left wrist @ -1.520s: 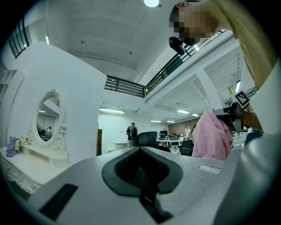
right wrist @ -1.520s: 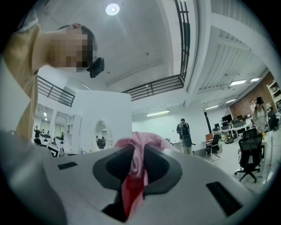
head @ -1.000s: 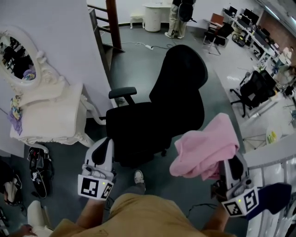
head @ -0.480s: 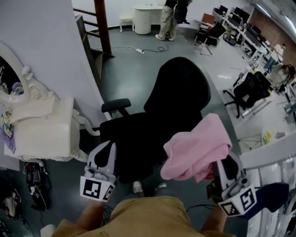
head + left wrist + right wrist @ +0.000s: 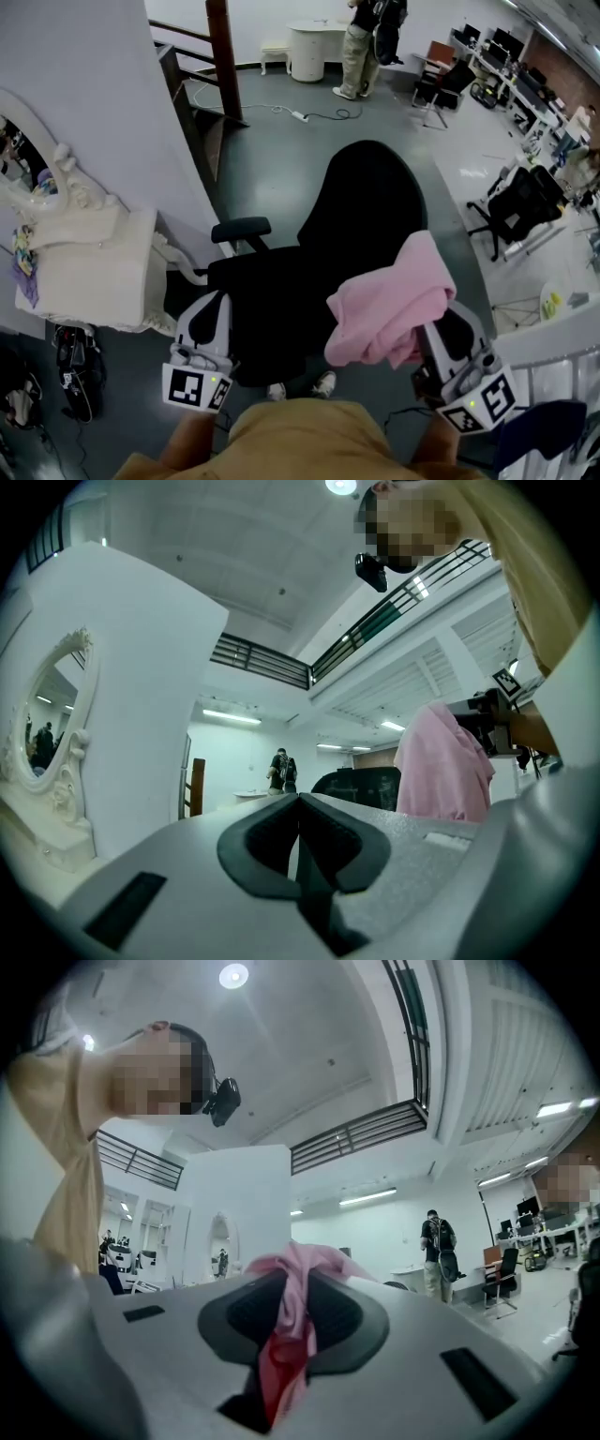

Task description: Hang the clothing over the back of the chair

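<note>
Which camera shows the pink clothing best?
The head view: the whole pink clothing shows, bunched above the right gripper. The left gripper view shows it side-on; the right gripper view only a fold pinched between its jaws.

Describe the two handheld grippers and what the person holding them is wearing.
The left gripper and right gripper match: white moulded shells with black padded jaws. Each carries a white cube printed with black square markers. The person wears a mustard-tan top.
</note>
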Demonstrator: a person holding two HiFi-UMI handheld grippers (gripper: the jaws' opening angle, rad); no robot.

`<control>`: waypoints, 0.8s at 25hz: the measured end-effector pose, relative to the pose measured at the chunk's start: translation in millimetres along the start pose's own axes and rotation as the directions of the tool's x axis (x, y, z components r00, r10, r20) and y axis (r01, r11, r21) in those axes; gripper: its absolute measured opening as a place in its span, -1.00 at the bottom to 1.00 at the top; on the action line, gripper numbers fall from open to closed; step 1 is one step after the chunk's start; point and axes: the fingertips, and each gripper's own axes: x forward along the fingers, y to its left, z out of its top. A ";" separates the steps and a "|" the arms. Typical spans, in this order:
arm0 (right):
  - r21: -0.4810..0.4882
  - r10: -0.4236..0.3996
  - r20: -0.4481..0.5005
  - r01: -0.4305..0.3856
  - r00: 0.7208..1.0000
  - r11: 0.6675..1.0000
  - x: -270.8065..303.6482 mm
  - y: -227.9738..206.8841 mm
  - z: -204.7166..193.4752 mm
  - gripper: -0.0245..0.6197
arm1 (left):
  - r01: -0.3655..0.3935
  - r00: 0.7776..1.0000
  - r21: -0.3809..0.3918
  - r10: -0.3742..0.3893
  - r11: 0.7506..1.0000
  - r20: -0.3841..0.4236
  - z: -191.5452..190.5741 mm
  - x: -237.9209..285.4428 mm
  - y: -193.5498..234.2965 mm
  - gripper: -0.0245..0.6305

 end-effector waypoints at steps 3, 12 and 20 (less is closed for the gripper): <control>-0.026 0.064 0.005 -0.064 0.998 0.998 17.5 0.7 5.6 -0.69 | -0.018 1.000 0.009 0.018 1.000 0.017 5.8 8.5 1.6 -0.91; -0.061 0.143 0.087 -0.138 0.986 0.989 60.3 -24.8 56.6 -0.68 | -0.047 0.998 0.019 0.046 0.999 0.045 17.6 8.7 4.2 -0.91; -0.106 0.037 0.117 -0.025 0.992 0.994 97.6 -82.2 81.7 -0.68 | -0.050 0.997 0.035 0.048 0.998 0.055 26.9 3.7 5.5 -0.91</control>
